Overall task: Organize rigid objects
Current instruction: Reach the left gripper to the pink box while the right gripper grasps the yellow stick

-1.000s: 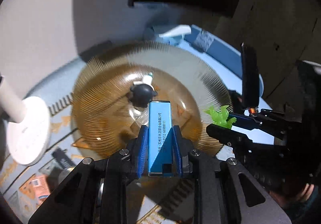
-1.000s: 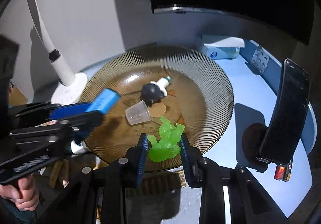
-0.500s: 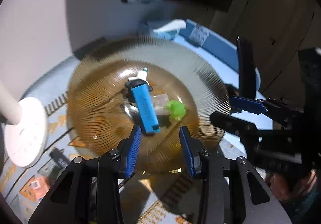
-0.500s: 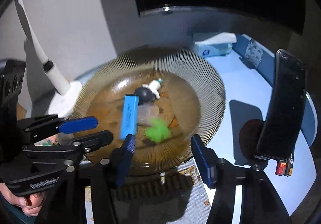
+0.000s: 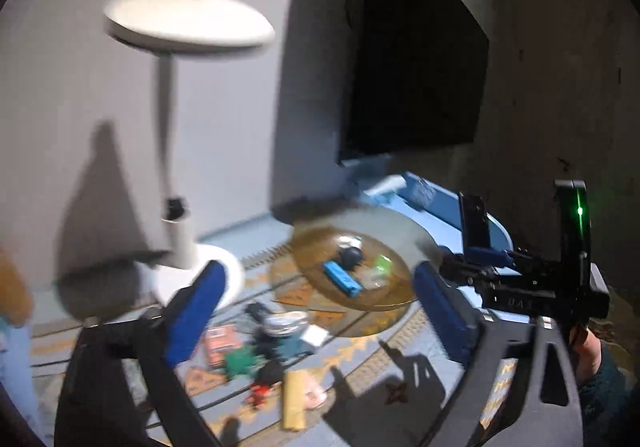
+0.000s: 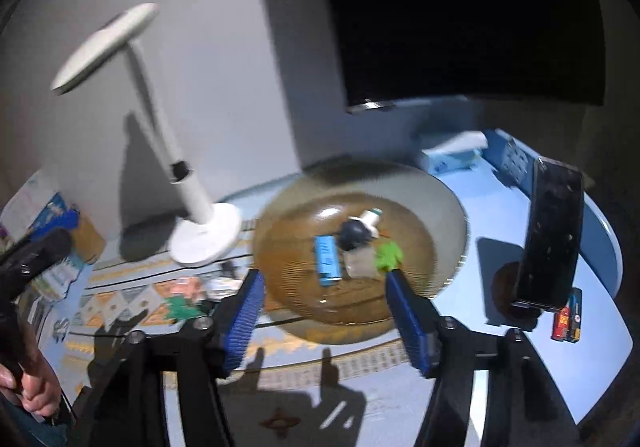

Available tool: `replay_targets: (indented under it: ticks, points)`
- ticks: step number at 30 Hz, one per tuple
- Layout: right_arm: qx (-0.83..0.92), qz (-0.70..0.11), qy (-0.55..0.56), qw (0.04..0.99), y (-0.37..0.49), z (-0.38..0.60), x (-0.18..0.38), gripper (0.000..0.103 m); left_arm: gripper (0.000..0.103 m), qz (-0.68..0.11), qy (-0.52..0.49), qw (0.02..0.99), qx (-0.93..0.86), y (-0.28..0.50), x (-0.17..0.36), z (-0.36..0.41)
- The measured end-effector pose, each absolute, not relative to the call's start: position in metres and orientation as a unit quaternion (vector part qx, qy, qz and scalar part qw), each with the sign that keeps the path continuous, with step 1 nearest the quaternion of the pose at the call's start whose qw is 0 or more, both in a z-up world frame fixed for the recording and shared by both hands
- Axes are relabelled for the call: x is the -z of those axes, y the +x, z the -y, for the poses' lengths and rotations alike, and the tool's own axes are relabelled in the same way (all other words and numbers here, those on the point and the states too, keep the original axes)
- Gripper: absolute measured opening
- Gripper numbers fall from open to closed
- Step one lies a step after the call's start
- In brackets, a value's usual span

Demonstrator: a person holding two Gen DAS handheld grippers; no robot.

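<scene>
The amber ribbed glass plate sits on the blue table. In it lie a blue lighter-shaped box, a green toy figure, a small clear cup and a black round piece with a white bottle. My left gripper hovers back from the plate, its jaws opening wide and holding nothing. My right gripper is nearer the plate's front rim, its jaws also opening and bare. In the left wrist view the right gripper is at the plate's right.
A white desk lamp stands left of the plate. Small clutter lies on a patterned mat in front. A dark monitor hangs behind. A phone on a stand, batteries and a tissue box are at the right.
The left gripper let go of the blue box and the right let go of the green figure; both now lie in the plate. Both grippers pulled back and up, jaws spread wider.
</scene>
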State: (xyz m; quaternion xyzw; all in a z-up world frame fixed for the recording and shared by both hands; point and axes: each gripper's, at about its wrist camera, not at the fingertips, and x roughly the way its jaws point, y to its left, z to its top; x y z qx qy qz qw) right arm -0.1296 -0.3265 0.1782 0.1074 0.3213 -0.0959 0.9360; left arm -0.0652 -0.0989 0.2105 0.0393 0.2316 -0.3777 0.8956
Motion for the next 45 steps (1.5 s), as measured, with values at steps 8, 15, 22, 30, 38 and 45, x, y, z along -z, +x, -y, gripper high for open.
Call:
replay_targets:
  ticks: [8,15,22,30,38,45]
  points:
    - [0.067,-0.317,0.03,0.946,-0.14,0.239,-0.154,0.091,0.102,-0.221,-0.055,0.925,0.302,-0.078,-0.199,0.014]
    - [0.045,-0.419,0.081,0.903,-0.121,0.222,-0.087,0.092,0.102,-0.295,-0.093,0.913,0.266,-0.05,-0.145,-0.029]
    - [0.028,-0.483,0.173,0.858,-0.11,0.231,-0.03,0.092,0.102,-0.374,-0.022,0.88,0.291,-0.021,-0.087,-0.003]
    - [0.029,-0.479,0.137,0.867,-0.097,0.214,-0.027,0.077,0.087,-0.415,0.031,0.866,0.278,0.021,-0.056,0.034]
    - [0.02,-0.482,0.111,0.869,-0.075,0.193,-0.023,0.072,0.083,-0.437,0.075,0.853,0.276,0.061,-0.03,0.069]
    - [0.032,-0.477,0.086,0.874,-0.063,0.182,-0.018,0.074,0.083,-0.437,0.051,0.842,0.313,0.072,-0.035,0.087]
